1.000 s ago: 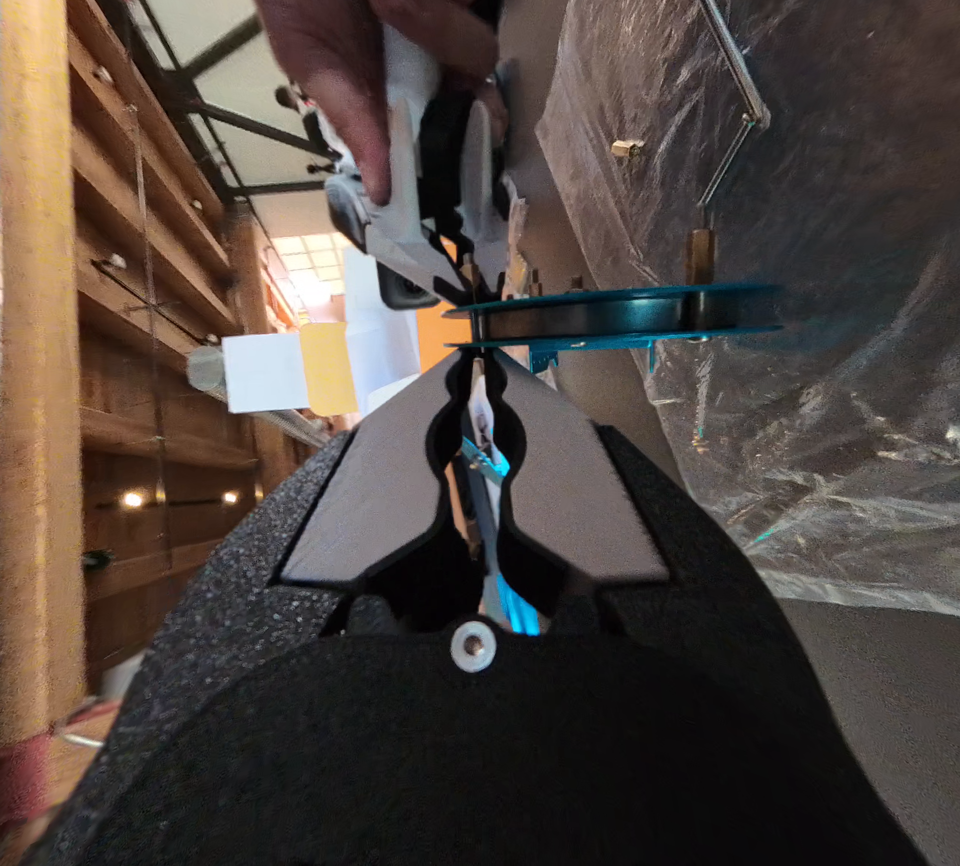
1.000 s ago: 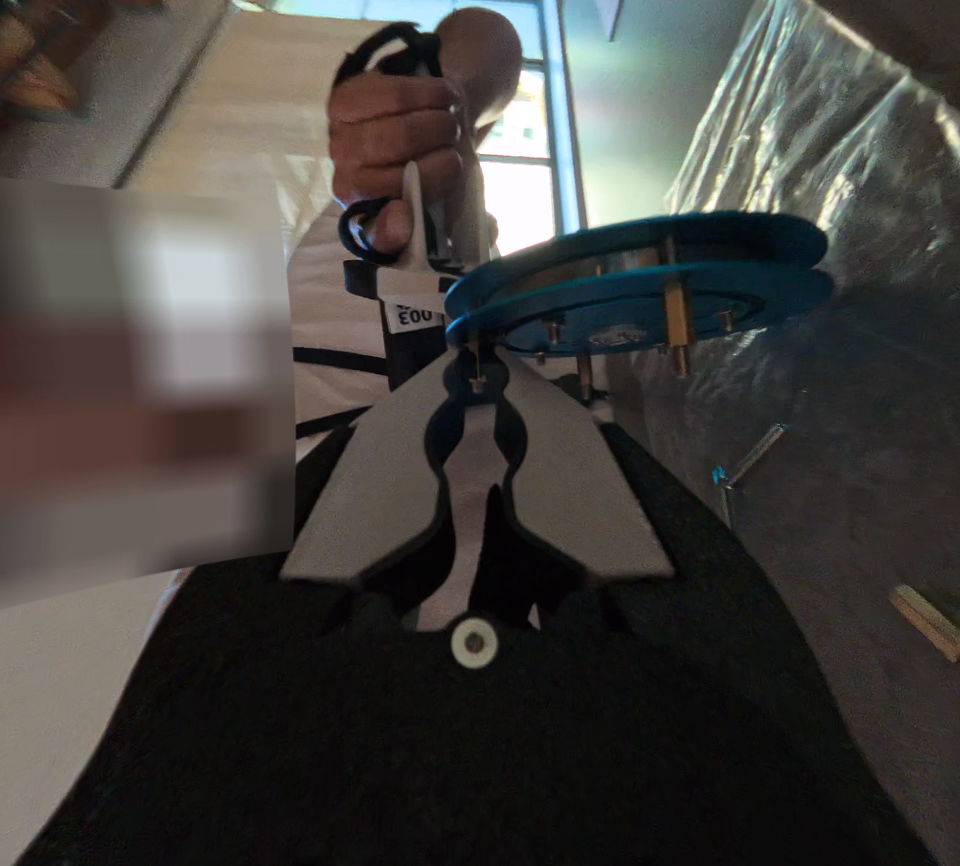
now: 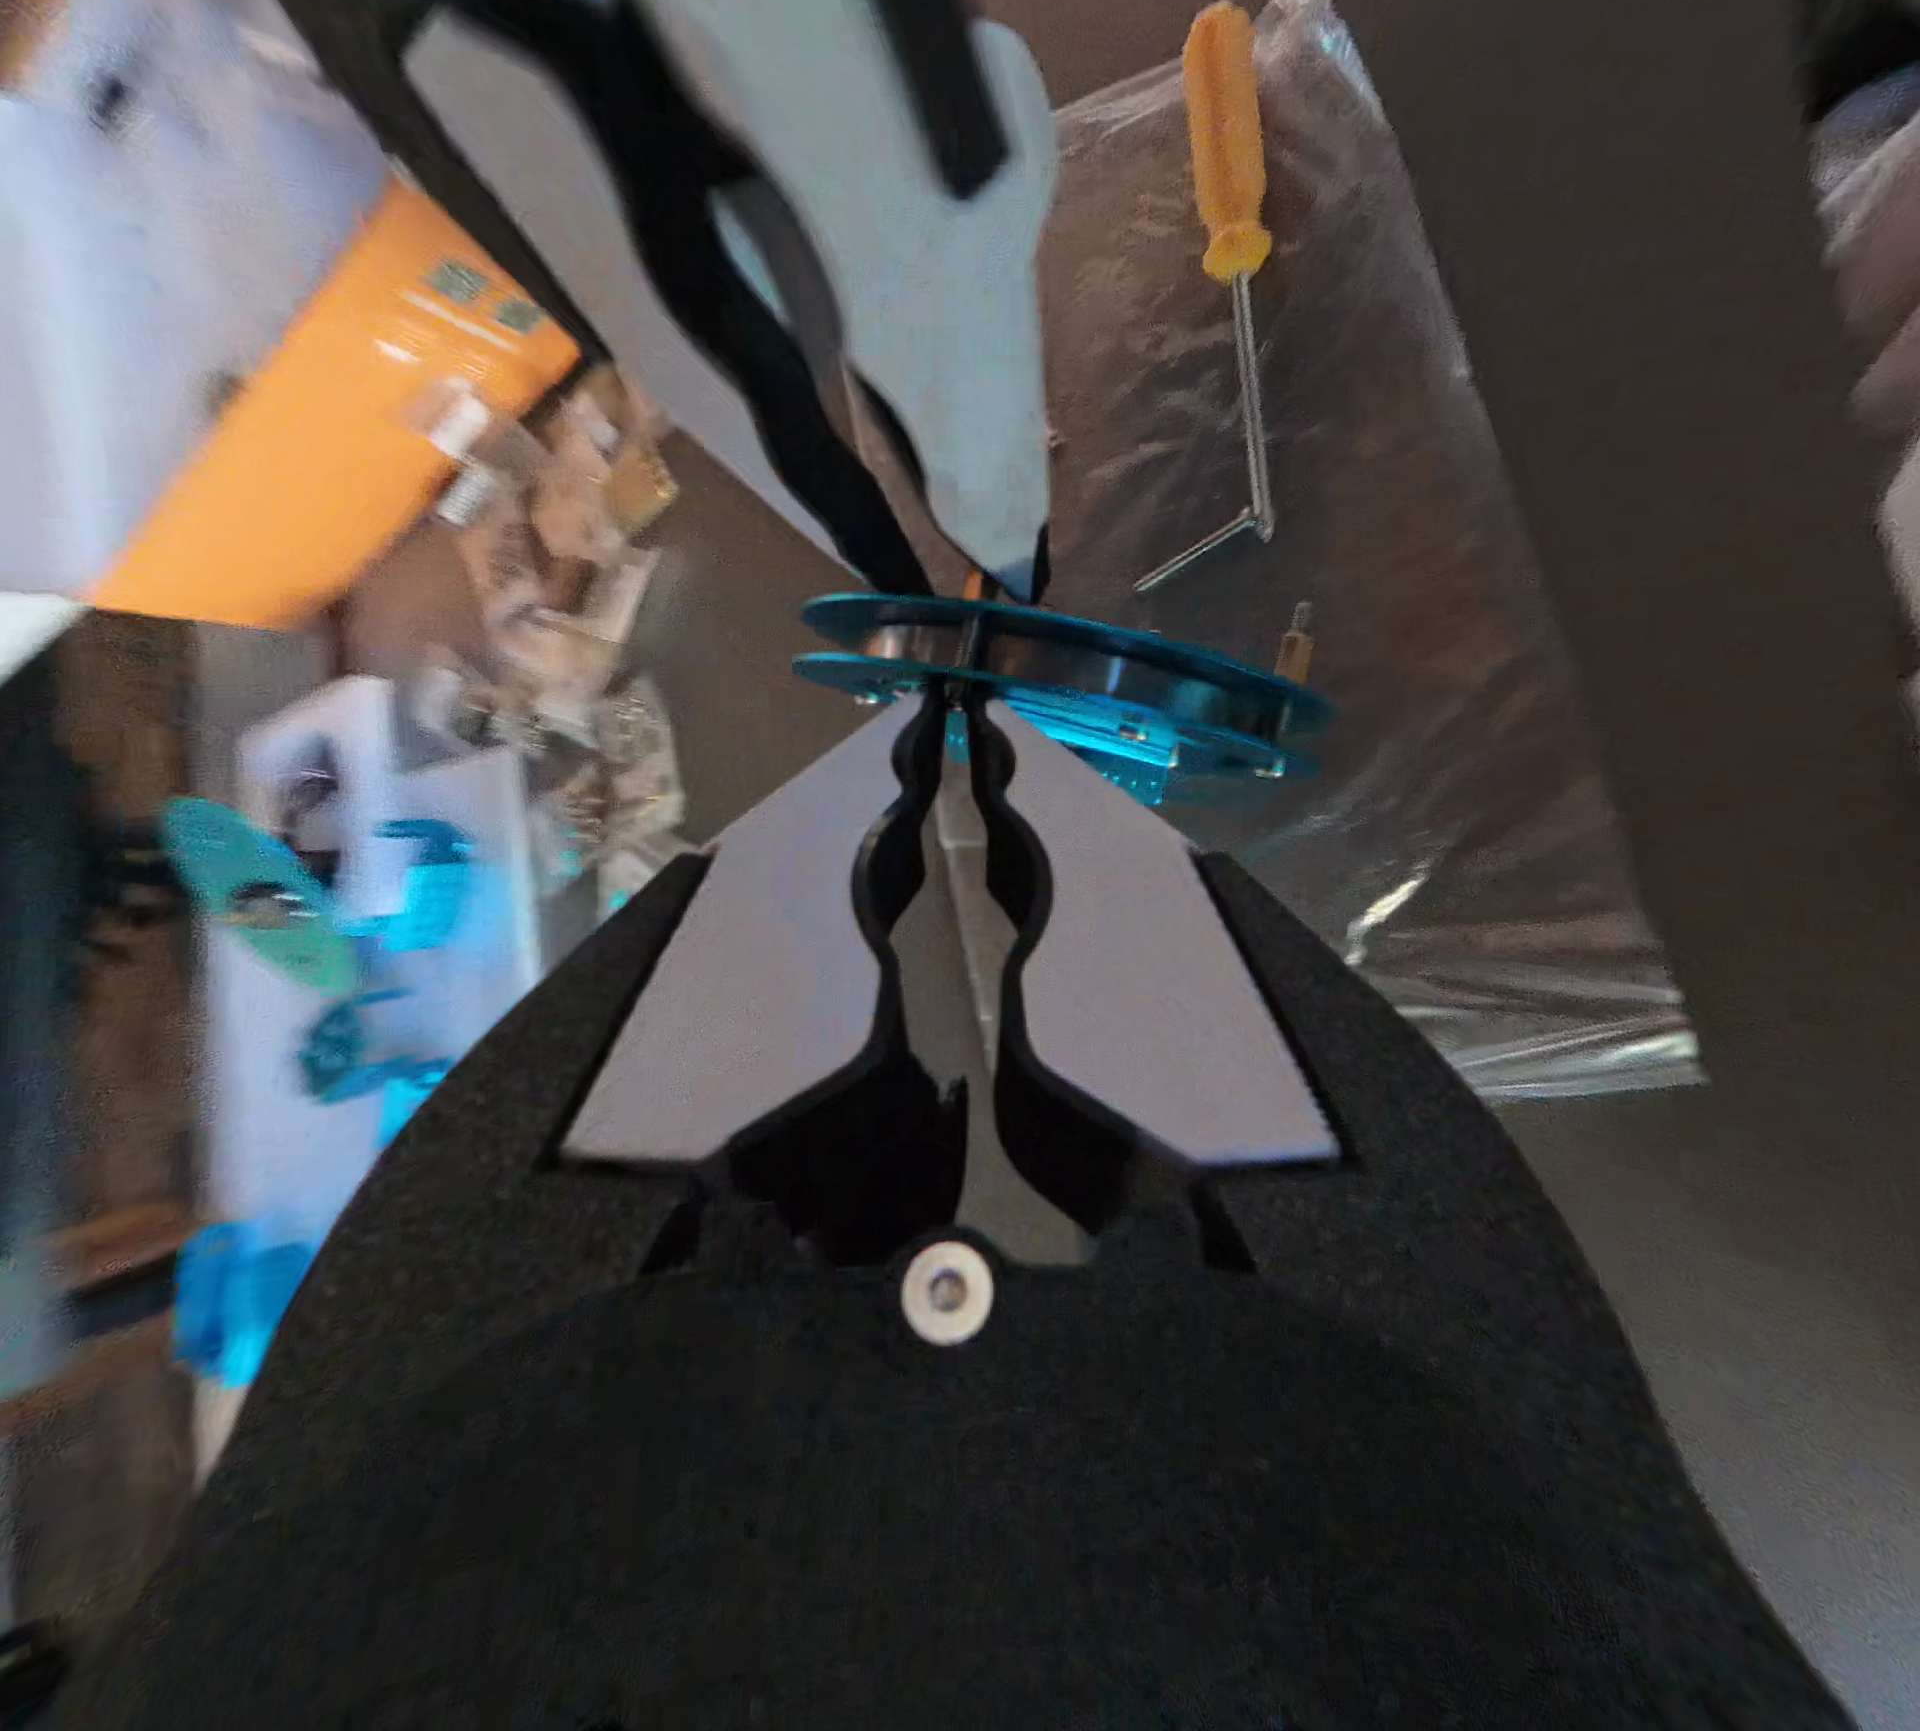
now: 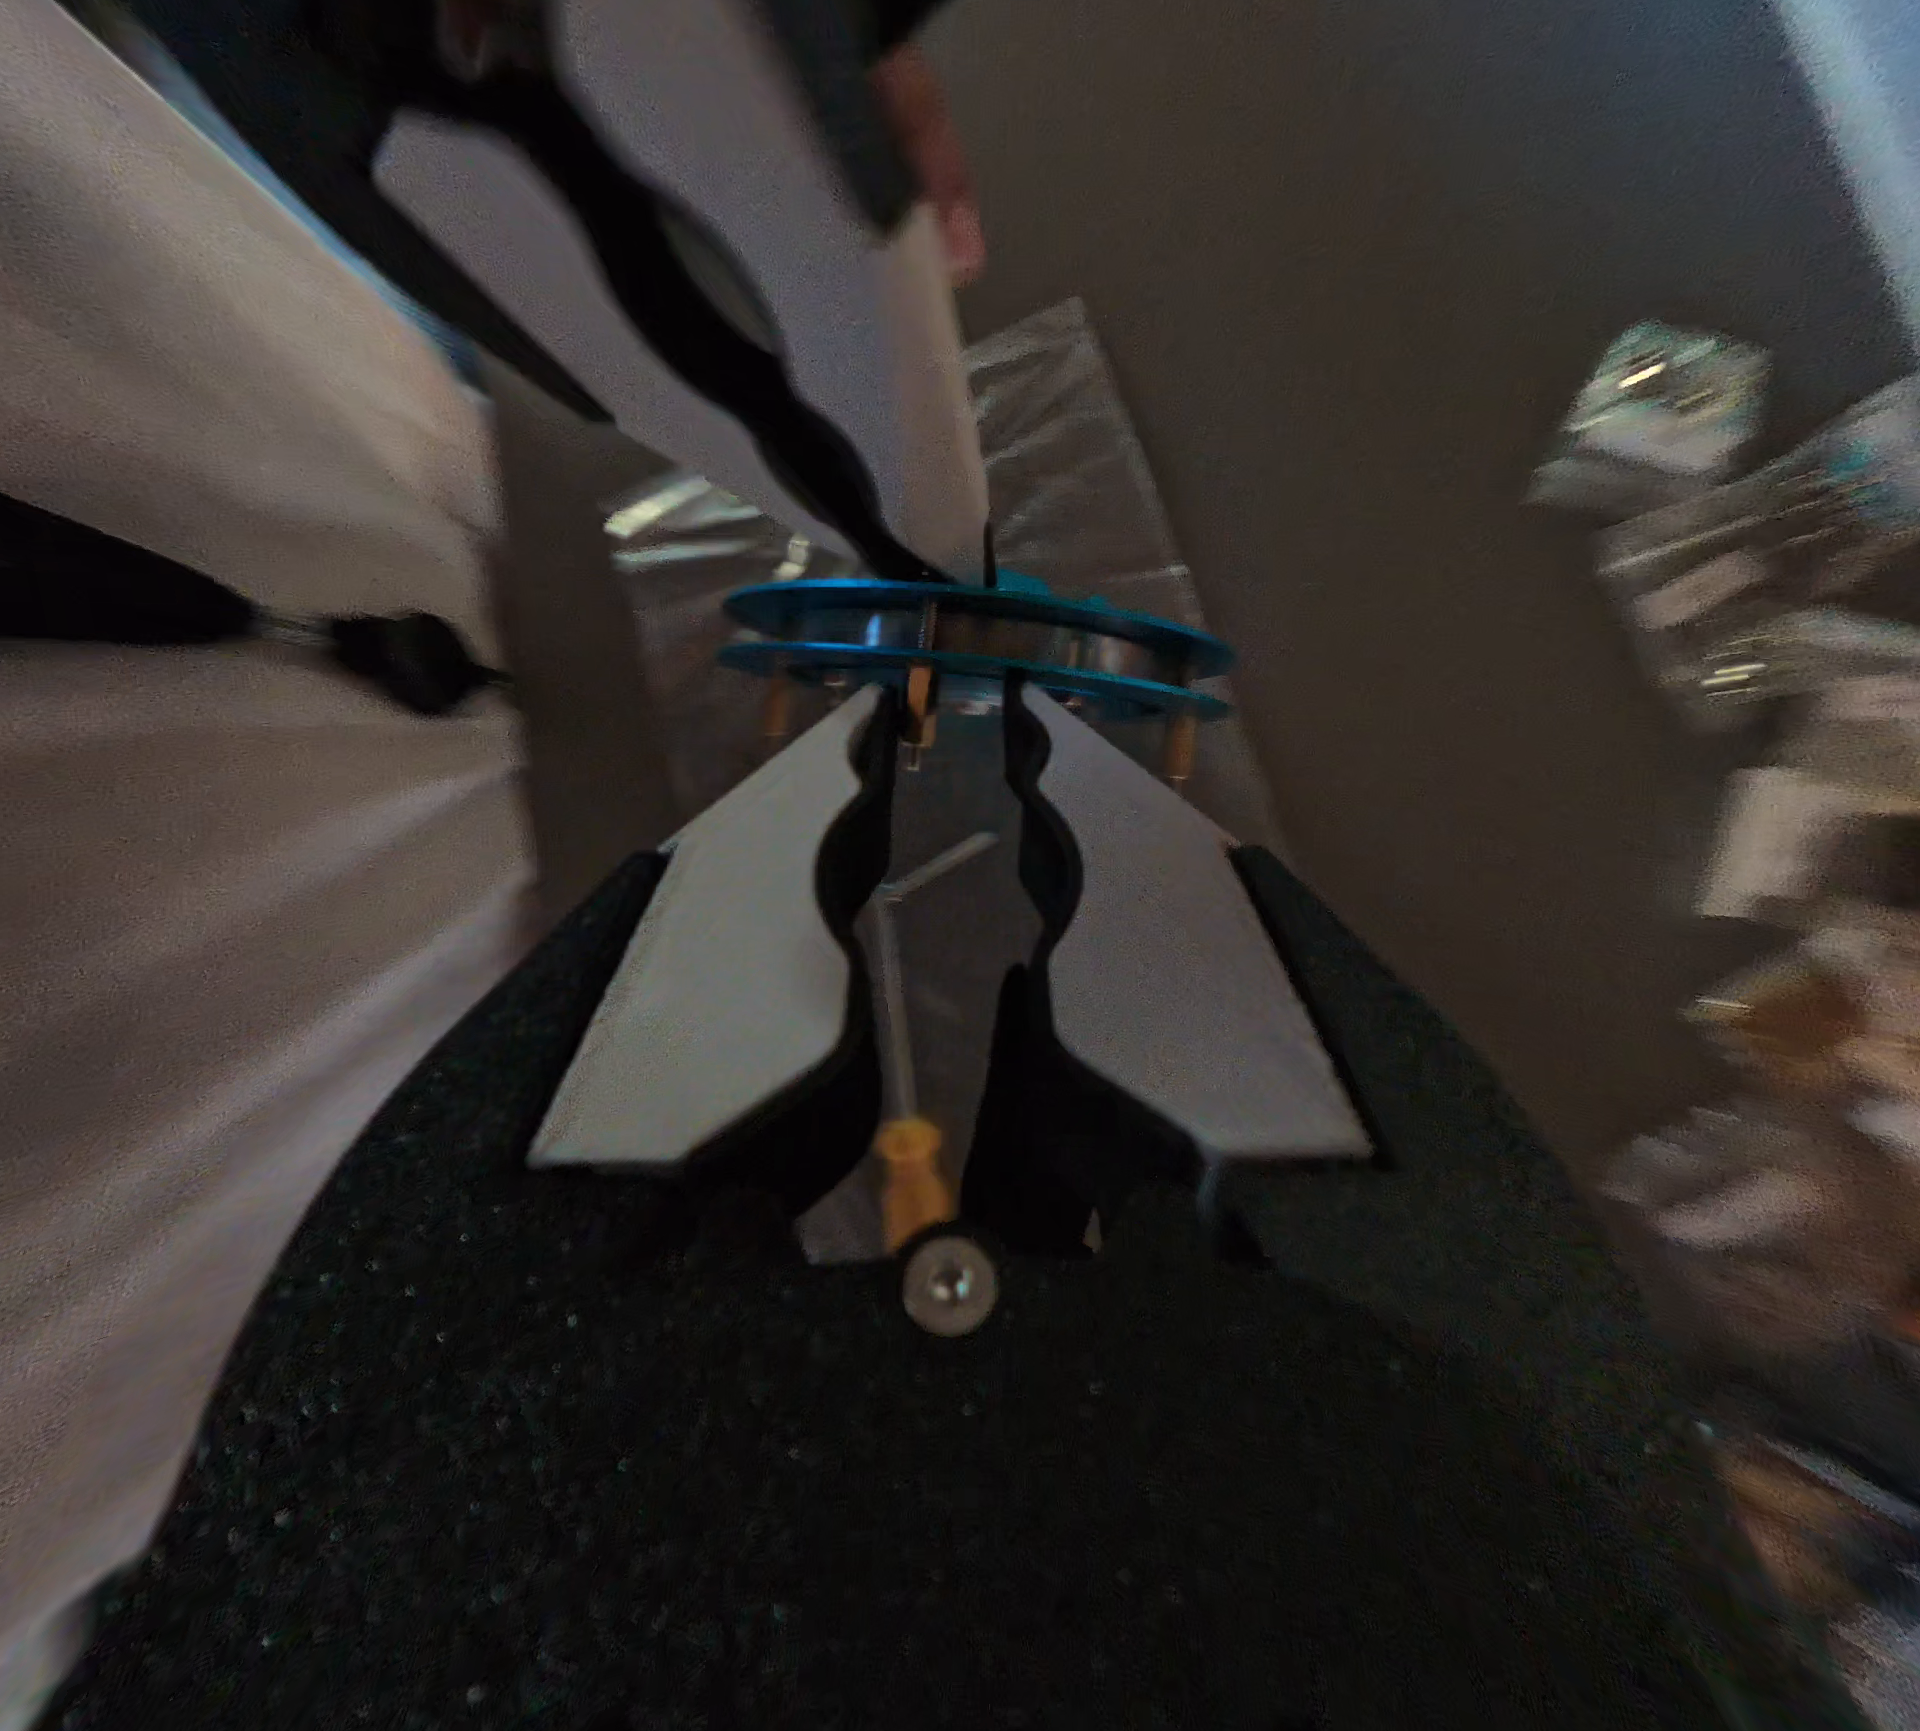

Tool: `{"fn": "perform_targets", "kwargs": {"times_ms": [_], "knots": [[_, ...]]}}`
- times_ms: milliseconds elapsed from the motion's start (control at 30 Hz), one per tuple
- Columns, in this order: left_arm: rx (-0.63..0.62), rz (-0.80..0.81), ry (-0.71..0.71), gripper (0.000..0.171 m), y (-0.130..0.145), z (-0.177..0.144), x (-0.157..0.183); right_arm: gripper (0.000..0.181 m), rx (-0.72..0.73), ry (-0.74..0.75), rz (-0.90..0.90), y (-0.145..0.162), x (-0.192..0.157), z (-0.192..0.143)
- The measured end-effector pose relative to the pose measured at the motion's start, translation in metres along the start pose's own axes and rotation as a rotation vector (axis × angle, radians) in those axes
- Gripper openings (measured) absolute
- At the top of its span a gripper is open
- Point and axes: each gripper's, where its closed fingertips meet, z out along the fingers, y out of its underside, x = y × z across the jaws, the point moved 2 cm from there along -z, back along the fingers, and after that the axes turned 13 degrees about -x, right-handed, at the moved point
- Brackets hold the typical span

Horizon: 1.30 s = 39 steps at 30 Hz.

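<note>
Both grippers meet at the blue double disc [image 3: 1060, 679] above the plastic bag [image 3: 1455, 746]: the left gripper [image 3: 954, 713] clamps its rim; the right gripper [image 4: 945, 710], slightly apart, grips a brass post [image 4: 920, 713]. An orange screwdriver [image 3: 1231, 154] lies on the bag beyond the disc.

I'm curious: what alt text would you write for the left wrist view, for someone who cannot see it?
Two claws meet at a blue two-disc assembly: the left claw, nearly closed, pinches its near edge, and the right claw comes down onto it from above. Behind lie a clear plastic bag and an orange-handled screwdriver; the left side is blurred.
</note>
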Motion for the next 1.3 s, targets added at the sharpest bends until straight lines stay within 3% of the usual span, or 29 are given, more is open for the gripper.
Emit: {"fn": "perform_targets", "kwargs": {"times_ms": [67, 133, 267, 400, 567, 667, 800, 867, 933, 1033, 1100, 1167, 1300], "knots": [[-0.007, -0.04, 0.055, 0.003, 0.001, 0.002, -0.004, 0.008, -0.033, 0.173, -0.102, -0.002, 0.001, -0.001], [-0.019, -0.026, 0.034, 0.003, 0.001, 0.003, -0.006, 0.006, -0.052, 0.235, -0.136, -0.002, 0.002, 0.0], [-0.026, 0.009, -0.057, 0.003, 0.0, 0.002, -0.004, 0.006, -0.044, 0.1, -0.086, -0.001, 0.002, 0.001], [-0.015, -0.03, -0.015, 0.003, 0.003, 0.0, -0.002, 0.023, -0.088, 0.172, -0.132, 0.006, 0.005, 0.0], [-0.028, -0.052, -0.016, 0.003, 0.006, 0.0, -0.004, 0.004, -0.117, 0.249, -0.204, 0.004, 0.003, 0.004], [-0.029, 0.029, -0.135, 0.003, 0.005, -0.001, -0.001, 0.002, -0.09, 0.032, -0.049, 0.004, 0.001, 0.004], [-0.064, 0.457, -0.675, 0.003, 0.001, 0.0, 0.004, 0.001, 0.01, -0.731, 0.461, 0.01, -0.005, 0.004], [-0.059, 0.449, -0.68, 0.003, 0.0, -0.002, 0.006, 0.002, 0.039, -0.849, 0.499, 0.011, -0.009, 0.006], [-0.024, 0.307, -0.511, 0.003, 0.001, -0.003, 0.006, 0.003, 0.031, -0.623, 0.347, 0.011, -0.009, 0.006], [0.002, 0.07, -0.211, 0.003, 0.003, -0.003, 0.002, 0.018, -0.008, -0.08, 0.047, 0.005, -0.001, 0.001], [0.014, -0.009, -0.078, 0.002, 0.002, -0.002, 0.002, 0.014, -0.038, 0.121, -0.076, -0.002, -0.007, 0.0], [0.011, -0.01, -0.056, 0.003, 0.001, -0.002, 0.001, 0.009, -0.096, 0.215, -0.125, 0.001, -0.003, 0.005], [0.01, -0.002, -0.082, 0.003, 0.0, -0.002, 0.001, 0.004, -0.116, 0.16, -0.107, 0.007, -0.002, 0.013]]}}
